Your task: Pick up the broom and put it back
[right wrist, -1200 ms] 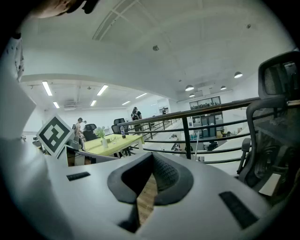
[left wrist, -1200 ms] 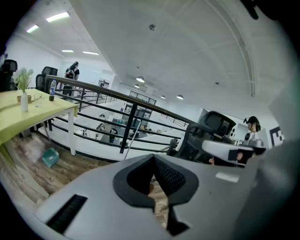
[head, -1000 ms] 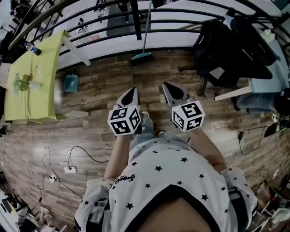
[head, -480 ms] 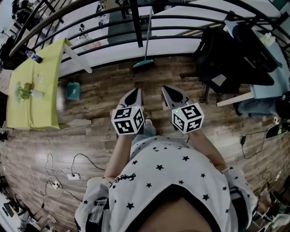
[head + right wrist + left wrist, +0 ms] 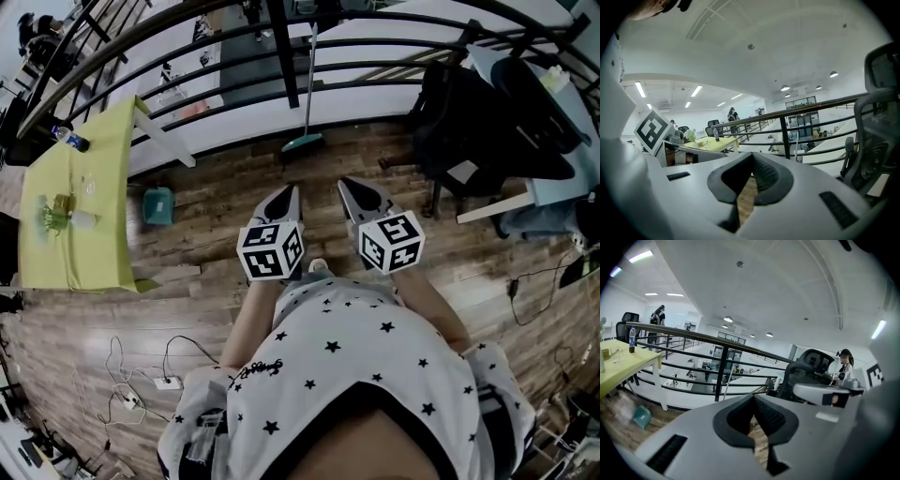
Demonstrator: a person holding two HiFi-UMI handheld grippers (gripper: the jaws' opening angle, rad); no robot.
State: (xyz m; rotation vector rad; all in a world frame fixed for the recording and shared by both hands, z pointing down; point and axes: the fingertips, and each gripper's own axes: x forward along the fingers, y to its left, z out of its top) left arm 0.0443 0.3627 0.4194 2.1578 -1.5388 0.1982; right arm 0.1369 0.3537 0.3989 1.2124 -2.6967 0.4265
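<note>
Since the earlier frames, the broom [image 5: 307, 103] has been brought lower in the head view and closer to both grippers, and the yellow-green tabletop [image 5: 84, 202] has slid downward along the left edge; the two grippers have been kept side by side throughout.

The broom is seen standing upright against the black railing [image 5: 225, 58], its teal head resting on the wooden floor [image 5: 216, 183] at the foot of the rails and its pale handle rising between the bars. It is touched by neither gripper and lies ahead of both, well apart from them.

The left gripper [image 5: 290, 191] is held level with the right gripper [image 5: 349, 185], both pointed toward the railing. In the left gripper view the jaws are seen pressed together with nothing between them, only floor showing below the tips. In the right gripper view the jaws are likewise closed on nothing.

A bottle [image 5: 70, 139] is seen lying on the far end of the tabletop. A teal bin [image 5: 157, 204] is set on the floor just beside the tabletop. A black office chair [image 5: 469, 122] stands to the right of the broom. Cables [image 5: 141, 375] are strewn over the floor at lower left.
</note>
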